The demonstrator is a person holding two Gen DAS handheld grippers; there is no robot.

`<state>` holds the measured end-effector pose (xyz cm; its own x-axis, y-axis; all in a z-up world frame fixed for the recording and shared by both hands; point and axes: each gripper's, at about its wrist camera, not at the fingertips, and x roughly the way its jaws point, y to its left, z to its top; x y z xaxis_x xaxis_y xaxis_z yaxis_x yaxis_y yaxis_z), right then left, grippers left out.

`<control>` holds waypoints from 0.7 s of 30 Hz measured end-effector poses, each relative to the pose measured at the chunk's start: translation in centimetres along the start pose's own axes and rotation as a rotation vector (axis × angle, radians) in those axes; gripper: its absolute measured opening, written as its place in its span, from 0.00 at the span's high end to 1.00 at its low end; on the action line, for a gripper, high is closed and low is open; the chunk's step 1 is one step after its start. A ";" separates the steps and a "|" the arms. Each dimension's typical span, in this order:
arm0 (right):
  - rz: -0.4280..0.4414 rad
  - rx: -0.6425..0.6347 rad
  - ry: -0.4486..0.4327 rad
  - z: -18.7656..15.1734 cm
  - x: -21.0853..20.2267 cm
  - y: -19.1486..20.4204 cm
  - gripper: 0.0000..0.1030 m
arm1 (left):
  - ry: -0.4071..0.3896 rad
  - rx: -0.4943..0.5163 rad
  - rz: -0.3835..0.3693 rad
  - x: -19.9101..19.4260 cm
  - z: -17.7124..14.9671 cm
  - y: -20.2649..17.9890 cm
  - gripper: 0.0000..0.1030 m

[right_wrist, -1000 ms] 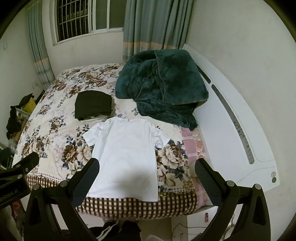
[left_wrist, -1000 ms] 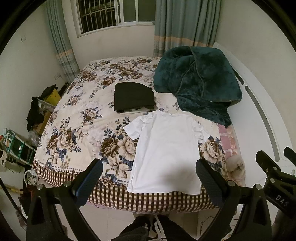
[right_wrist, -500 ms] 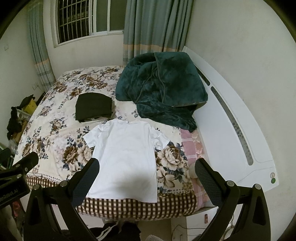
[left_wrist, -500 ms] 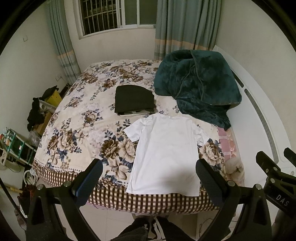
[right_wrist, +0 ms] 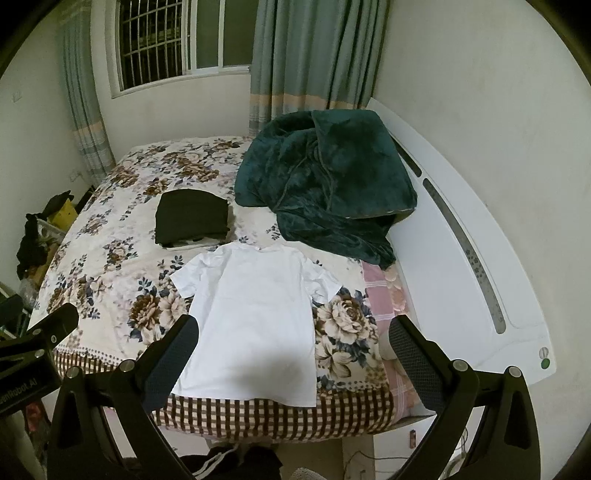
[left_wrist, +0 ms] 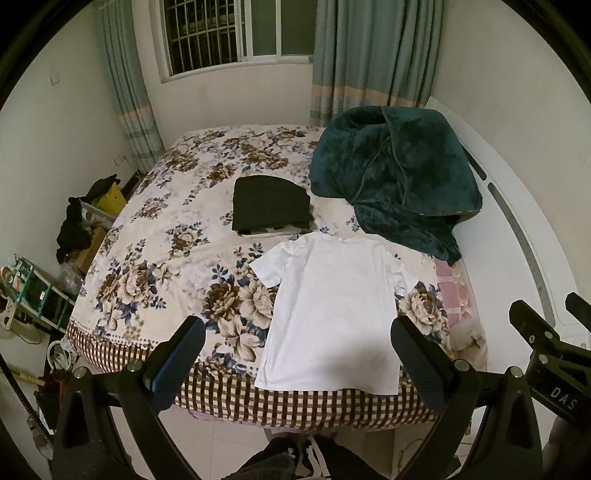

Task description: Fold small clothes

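A small white T-shirt (left_wrist: 332, 314) lies flat and spread out on the floral bed (left_wrist: 155, 266), hem at the near edge; it also shows in the right wrist view (right_wrist: 255, 325). A folded dark garment (left_wrist: 271, 206) sits just beyond its collar, also in the right wrist view (right_wrist: 192, 218). My left gripper (left_wrist: 297, 358) is open and empty, held above the near bed edge, short of the shirt. My right gripper (right_wrist: 293, 358) is open and empty, likewise back from the bed. Neither touches the cloth.
A crumpled dark green blanket (left_wrist: 395, 177) fills the bed's far right. A white headboard (right_wrist: 461, 258) runs along the right. Clutter and boxes (left_wrist: 77, 229) stand on the floor at left. A curtained window (left_wrist: 236, 33) is behind.
Both grippers have pulled slightly back and tilted up; the bed and shirt sit lower in view. The clothes have not moved.
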<state>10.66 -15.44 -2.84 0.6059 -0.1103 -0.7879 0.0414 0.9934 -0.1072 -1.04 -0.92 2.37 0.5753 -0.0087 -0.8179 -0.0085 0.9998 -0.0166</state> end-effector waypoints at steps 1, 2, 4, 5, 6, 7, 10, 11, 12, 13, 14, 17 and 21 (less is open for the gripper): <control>0.002 -0.002 -0.002 -0.1 -0.1 0.1 0.00 | -0.001 -0.002 0.001 0.0 0.0 0.1 0.01; 0.003 -0.003 -0.004 0.0 -0.2 0.1 0.00 | -0.002 -0.003 -0.001 -0.1 0.0 0.1 0.01; 0.007 -0.007 -0.005 0.0 -0.3 0.3 0.00 | -0.005 -0.002 0.002 -0.1 0.0 0.1 0.01; 0.009 -0.008 -0.006 0.1 -0.4 0.4 0.00 | -0.006 -0.005 0.003 -0.1 -0.1 0.4 0.01; 0.012 -0.007 -0.005 0.0 -0.3 0.3 0.00 | -0.008 -0.006 0.003 -0.2 -0.2 0.5 0.01; 0.014 -0.007 -0.005 0.0 -0.4 0.4 0.00 | -0.008 -0.005 0.003 -0.2 -0.2 0.5 0.01; 0.017 -0.007 -0.004 0.0 -0.4 0.5 0.00 | -0.014 -0.007 0.004 -0.5 -0.3 1.0 0.01; 0.017 -0.007 -0.005 -0.1 -0.5 0.5 0.00 | -0.015 -0.007 0.003 -0.5 -0.3 1.1 0.01; 0.016 -0.007 -0.006 -0.1 -0.5 0.5 0.00 | -0.014 -0.006 0.002 -0.5 -0.3 1.1 0.01; 0.014 -0.007 -0.008 0.0 -0.6 0.6 0.00 | -0.014 -0.006 0.002 -0.5 -0.2 1.1 0.01; 0.014 -0.006 -0.009 0.0 -0.6 0.6 0.00 | -0.017 -0.006 0.003 -0.7 -0.3 1.2 0.01; 0.014 -0.004 -0.014 -0.1 -0.7 0.6 0.00 | -0.022 -0.005 0.001 -0.9 -0.1 1.4 0.01; 0.015 0.002 -0.018 -0.2 -1.0 0.5 0.00 | -0.032 -0.004 0.001 -1.3 0.1 1.5 0.01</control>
<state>9.96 -14.86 -2.22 0.6205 -0.0951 -0.7784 0.0337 0.9949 -0.0946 -1.72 0.64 3.50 0.6013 -0.0068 -0.7990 -0.0125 0.9998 -0.0180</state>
